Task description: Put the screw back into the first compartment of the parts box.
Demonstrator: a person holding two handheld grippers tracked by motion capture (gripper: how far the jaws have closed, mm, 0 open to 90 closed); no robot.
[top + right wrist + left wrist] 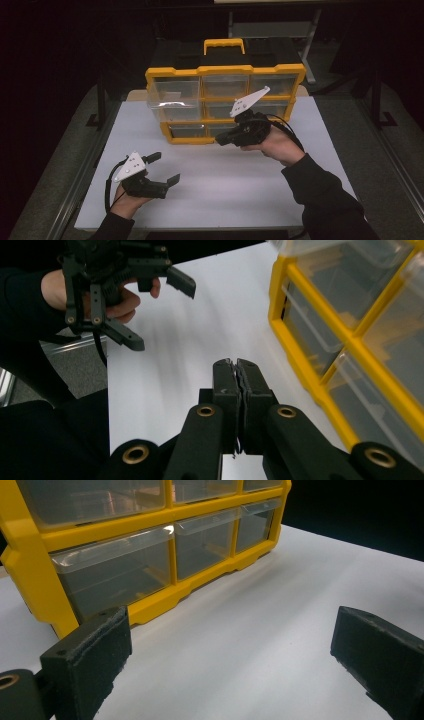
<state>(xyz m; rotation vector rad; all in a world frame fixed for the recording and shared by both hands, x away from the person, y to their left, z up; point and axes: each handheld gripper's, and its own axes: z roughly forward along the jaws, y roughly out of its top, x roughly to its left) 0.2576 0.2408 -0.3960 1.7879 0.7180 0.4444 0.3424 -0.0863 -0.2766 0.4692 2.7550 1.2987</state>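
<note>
Organizer stands just beside closed right gripper fingers; nothing gripped

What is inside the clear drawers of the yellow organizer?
The drawers of the yellow organizer look empty through their clear fronts. Reflections blur the drawer backs, and the right gripper covers part of the lower row.
</note>
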